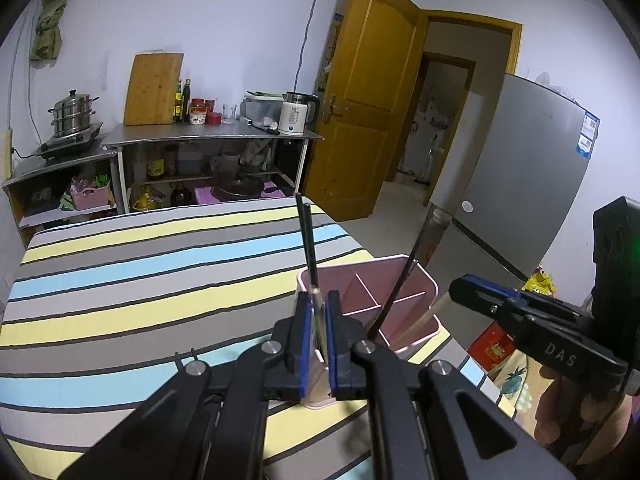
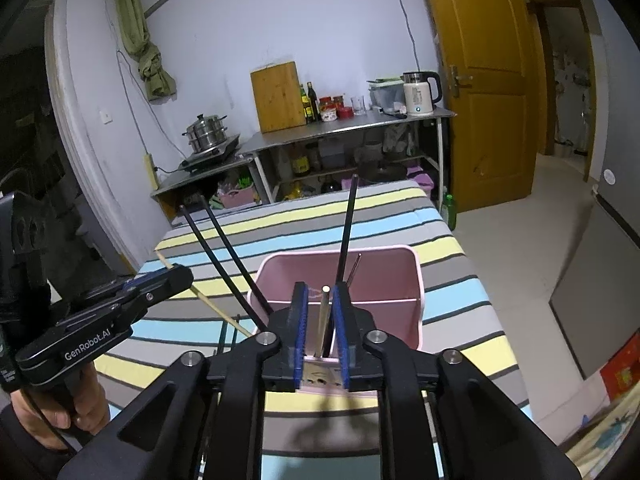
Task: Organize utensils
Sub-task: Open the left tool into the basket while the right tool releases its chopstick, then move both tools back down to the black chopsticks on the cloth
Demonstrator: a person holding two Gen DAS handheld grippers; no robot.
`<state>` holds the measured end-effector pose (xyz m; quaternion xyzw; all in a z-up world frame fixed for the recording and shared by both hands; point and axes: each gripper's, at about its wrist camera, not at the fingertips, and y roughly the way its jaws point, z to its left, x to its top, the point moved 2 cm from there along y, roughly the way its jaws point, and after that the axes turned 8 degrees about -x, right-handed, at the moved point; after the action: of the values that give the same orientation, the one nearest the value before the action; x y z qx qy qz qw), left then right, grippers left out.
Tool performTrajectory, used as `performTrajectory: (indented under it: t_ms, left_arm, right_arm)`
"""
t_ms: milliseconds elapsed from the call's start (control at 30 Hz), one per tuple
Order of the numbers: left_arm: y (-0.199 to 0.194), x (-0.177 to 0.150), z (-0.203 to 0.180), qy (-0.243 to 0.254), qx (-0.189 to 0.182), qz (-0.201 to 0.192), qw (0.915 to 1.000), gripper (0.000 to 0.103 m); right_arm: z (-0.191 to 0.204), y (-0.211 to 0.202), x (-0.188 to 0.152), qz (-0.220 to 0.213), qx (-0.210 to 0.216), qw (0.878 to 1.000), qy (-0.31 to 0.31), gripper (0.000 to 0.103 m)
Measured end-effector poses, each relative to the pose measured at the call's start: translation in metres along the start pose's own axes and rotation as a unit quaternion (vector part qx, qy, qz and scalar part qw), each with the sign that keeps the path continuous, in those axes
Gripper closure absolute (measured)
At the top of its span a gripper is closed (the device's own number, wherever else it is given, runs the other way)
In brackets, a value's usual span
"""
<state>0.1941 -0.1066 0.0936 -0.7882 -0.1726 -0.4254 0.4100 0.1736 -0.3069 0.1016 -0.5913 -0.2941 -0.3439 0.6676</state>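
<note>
A pink divided utensil holder [image 1: 404, 300] stands at the right edge of a striped table; it also shows in the right wrist view [image 2: 384, 276]. My left gripper [image 1: 319, 300] is shut on black chopsticks [image 1: 306, 240] that rise above the holder's near corner. My right gripper [image 2: 320, 296] is shut on a metal-tipped chopstick [image 2: 325, 320] and a black chopstick [image 2: 347, 232] over the holder. In the right wrist view the left gripper [image 2: 172, 276] appears at left with two black chopsticks [image 2: 224, 256]. A wooden stick [image 2: 212, 304] lies beside it.
The striped tablecloth [image 1: 140, 280] covers the table. Steel shelves [image 1: 216, 136] with a cutting board, jars and a kettle stand behind. A steamer pot [image 1: 74, 114] sits at left. A wooden door [image 1: 368, 92] and a grey fridge [image 1: 516, 184] are to the right.
</note>
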Motion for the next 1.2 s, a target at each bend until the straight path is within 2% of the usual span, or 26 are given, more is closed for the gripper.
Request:
performTrajectory:
  t_ms: [67,167,500,867,1200]
  left_arm:
    - [-0.006,0.001,0.001,-0.002,-0.002,-0.005,1.0,0.087]
    - [-0.016,0.0,0.002,-0.003,-0.002,-0.013,0.9999,0.086]
    - [-0.045,-0.024,0.008,-0.011,0.005,-0.023,0.9996,0.085]
    - [-0.064,-0.076,0.02,-0.027,0.04,-0.002,0.9988,0.085]
    - [-0.055,-0.108,0.041,-0.059,0.062,0.029,0.9959,0.085]
  right_arm:
    - [0.001,-0.006,0.001,-0.006,-0.001,1.0,-0.002,0.086]
    - [0.003,-0.014,0.001,-0.015,-0.002,1.0,-0.003,0.086]
    - [0.014,-0.037,-0.011,-0.029,0.014,0.999,-0.007,0.086]
    - [0.048,-0.032,-0.056,0.001,0.053,0.998,-0.039,0.086]
    - [0.067,-0.008,-0.085,0.044,0.071,0.995,-0.06,0.086]
